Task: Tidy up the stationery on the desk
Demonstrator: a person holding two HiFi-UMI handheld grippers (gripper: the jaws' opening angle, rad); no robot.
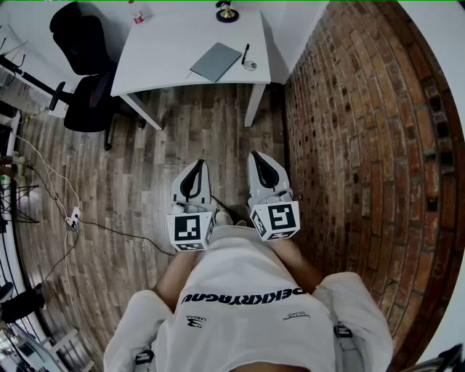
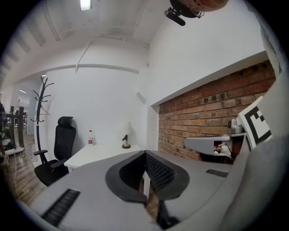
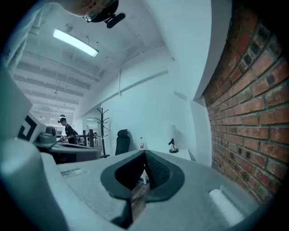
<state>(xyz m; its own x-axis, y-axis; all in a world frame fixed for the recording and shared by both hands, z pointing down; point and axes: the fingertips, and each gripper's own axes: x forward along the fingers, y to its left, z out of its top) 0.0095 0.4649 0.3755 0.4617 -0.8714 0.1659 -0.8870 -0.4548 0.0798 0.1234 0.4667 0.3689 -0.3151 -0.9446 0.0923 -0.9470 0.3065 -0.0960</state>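
On my far left I see one thin cable [image 1: 51, 182] trailing over the wooden floor [image 1: 145, 160], and one black office chair [image 1: 87, 65] beside the one white desk [image 1: 182, 43]. The desk is well ahead of both grippers, far from their reach.

On it I count five things. One bottle [image 1: 136, 13] stands near the back left corner. One grey notebook [image 1: 216, 62] lies flat towards the front. One dark figurine [image 1: 227, 11] stands at the back edge. One pen [image 1: 245, 54] lies just right of the notebook, with one small round item [image 1: 250, 65] close beside the pen; I cannot tell what that item is. One brick wall [image 1: 363, 145] fills my right side.

I have two grippers, side by side near the person's waist, each carrying one marker cube. The left gripper [image 1: 195, 174] has its fingers pressed together with nothing between them. The right gripper [image 1: 265, 168] is the same: fingers closed tight, holding nothing. Both aim across the floor at the desk.
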